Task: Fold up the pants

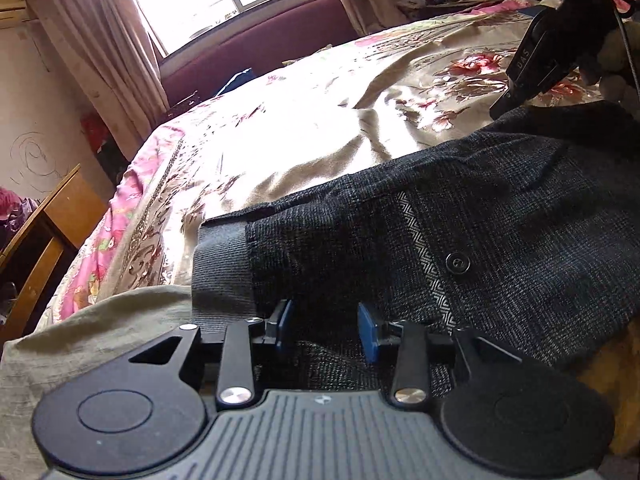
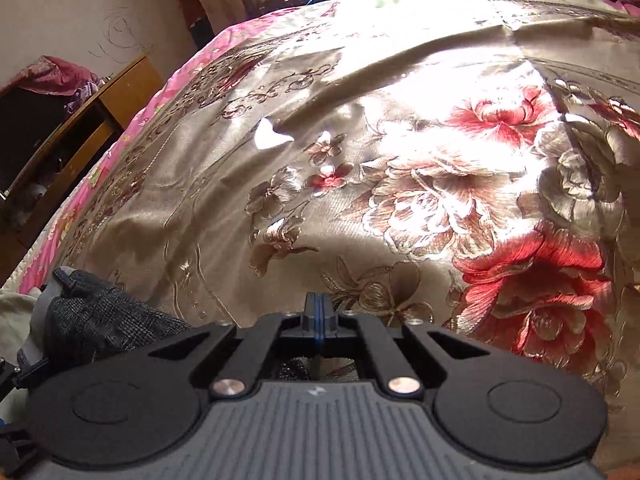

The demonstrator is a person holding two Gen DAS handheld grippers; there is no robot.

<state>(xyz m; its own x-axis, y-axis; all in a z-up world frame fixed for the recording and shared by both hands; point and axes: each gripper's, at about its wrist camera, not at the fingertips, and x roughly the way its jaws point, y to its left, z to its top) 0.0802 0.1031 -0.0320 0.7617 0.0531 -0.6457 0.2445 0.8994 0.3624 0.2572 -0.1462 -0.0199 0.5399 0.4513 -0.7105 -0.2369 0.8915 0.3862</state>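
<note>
Dark grey checked pants (image 1: 460, 216) lie on the floral bedspread (image 1: 304, 120), with a ribbed cuff at the left, a herringbone strip and a black button. My left gripper (image 1: 326, 330) is open, its blue pads either side of the pants fabric at the near edge. My right gripper (image 2: 319, 318) has its pads pressed together; dark fabric shows just beneath them, and a pants end (image 2: 100, 316) lies to its left. In the left wrist view the right gripper (image 1: 532, 76) meets the far edge of the pants.
A wooden desk (image 1: 44, 240) stands left of the bed; it also shows in the right wrist view (image 2: 80, 128). Curtains (image 1: 96, 40) and a bright window are behind. A beige cloth (image 1: 80, 328) lies under the near edge. A plush toy sits at the far right.
</note>
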